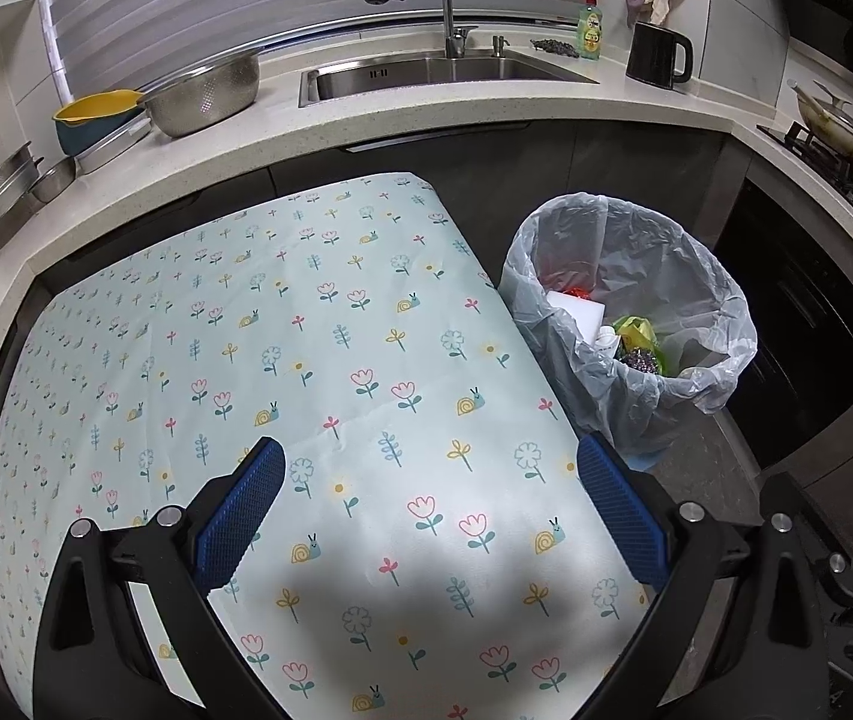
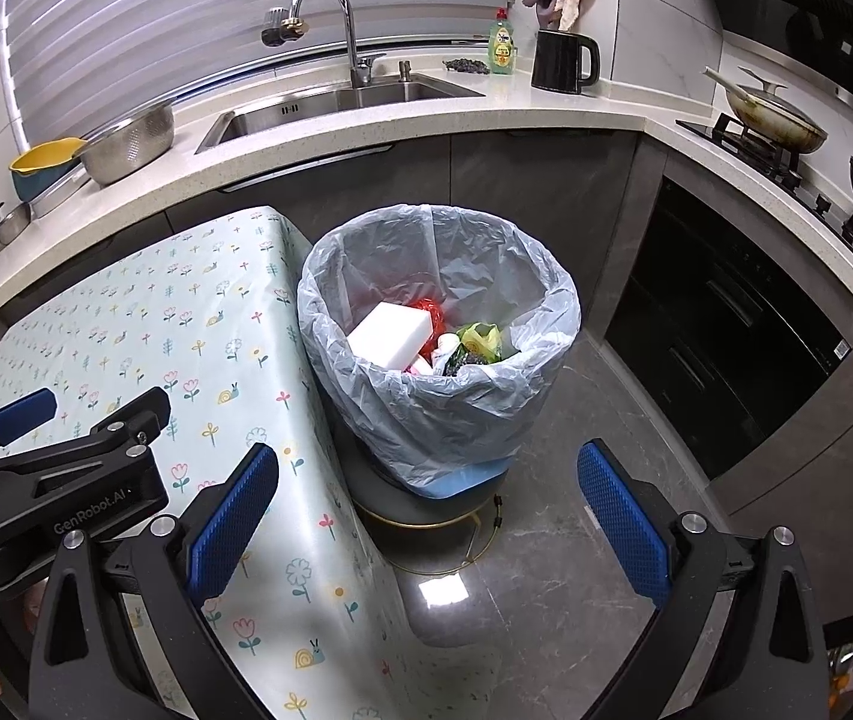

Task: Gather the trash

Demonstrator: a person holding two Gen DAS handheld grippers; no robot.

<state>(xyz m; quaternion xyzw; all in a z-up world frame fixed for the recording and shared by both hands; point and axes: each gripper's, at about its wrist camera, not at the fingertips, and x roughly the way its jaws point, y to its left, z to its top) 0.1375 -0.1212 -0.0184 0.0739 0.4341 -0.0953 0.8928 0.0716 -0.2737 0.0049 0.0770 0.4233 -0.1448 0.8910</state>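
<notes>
My bin [image 2: 438,360], lined with a grey bag, stands on a round stool [image 2: 426,510] just beside the floral-covered bench [image 1: 318,372]. In it I see a white block [image 2: 390,330], red crinkled wrap, and a yellow-green wrapper [image 2: 480,339]. "GenRobot.AI" reads on the left gripper [image 2: 96,426]. Both it and my right gripper [image 2: 426,516] have jaws spread, empty.
</notes>
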